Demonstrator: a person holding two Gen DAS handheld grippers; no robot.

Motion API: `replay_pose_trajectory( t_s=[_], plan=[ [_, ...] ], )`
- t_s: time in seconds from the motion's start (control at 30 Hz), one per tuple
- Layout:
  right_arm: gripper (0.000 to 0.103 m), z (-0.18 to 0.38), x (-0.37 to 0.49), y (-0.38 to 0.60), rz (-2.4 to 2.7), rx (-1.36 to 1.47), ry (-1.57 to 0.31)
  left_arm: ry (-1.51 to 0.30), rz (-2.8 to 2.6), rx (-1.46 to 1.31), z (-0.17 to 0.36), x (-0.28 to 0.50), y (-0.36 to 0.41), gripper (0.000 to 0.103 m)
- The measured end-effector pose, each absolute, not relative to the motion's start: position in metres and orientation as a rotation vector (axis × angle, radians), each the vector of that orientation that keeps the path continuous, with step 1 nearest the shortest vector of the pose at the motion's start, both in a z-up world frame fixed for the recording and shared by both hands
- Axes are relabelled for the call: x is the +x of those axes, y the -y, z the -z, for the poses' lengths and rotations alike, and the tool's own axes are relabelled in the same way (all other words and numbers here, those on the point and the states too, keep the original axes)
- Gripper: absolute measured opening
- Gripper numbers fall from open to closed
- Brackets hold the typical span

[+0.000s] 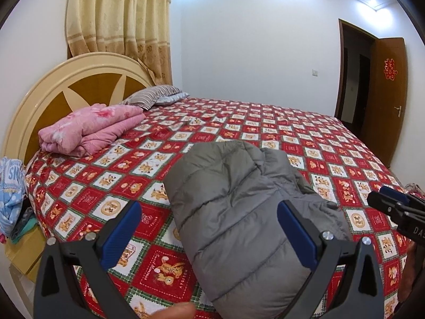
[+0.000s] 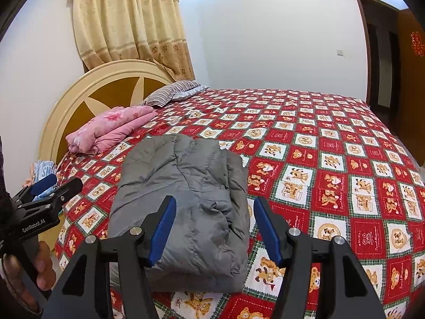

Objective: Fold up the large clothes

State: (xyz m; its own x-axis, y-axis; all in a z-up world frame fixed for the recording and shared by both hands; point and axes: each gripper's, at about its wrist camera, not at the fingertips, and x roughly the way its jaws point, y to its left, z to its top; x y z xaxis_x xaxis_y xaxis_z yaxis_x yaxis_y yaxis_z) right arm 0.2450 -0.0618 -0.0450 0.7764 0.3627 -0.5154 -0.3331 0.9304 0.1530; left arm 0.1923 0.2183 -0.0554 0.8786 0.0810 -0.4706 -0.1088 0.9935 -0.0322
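A grey padded jacket point(image 1: 233, 207) lies folded into a compact bundle on the red patterned bedspread point(image 1: 305, 143), near the bed's front edge. It also shows in the right wrist view point(image 2: 186, 199). My left gripper point(image 1: 209, 228) is open above the jacket's near left part, holding nothing. My right gripper point(image 2: 215, 226) is open above the jacket's near right edge, holding nothing. The left gripper shows at the left of the right wrist view point(image 2: 50, 188), and the right gripper at the right of the left wrist view point(image 1: 390, 199).
A folded pink quilt point(image 1: 90, 127) and a striped pillow point(image 1: 151, 95) lie by the round headboard point(image 1: 53, 90). Blue clothes point(image 1: 12, 194) sit on a nightstand at the left. An open brown door point(image 1: 385, 85) is at the far right.
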Motion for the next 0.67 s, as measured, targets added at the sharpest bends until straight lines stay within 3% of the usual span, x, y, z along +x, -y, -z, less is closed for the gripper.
replay_pose_trajectory(
  t_s=[0.67],
  plan=[
    [0.062,0.065,0.249,0.073,-0.365,0.067,-0.608,-0.461,-0.145,-0.021,0.060,0.190,-0.210,0.103]
  ],
)
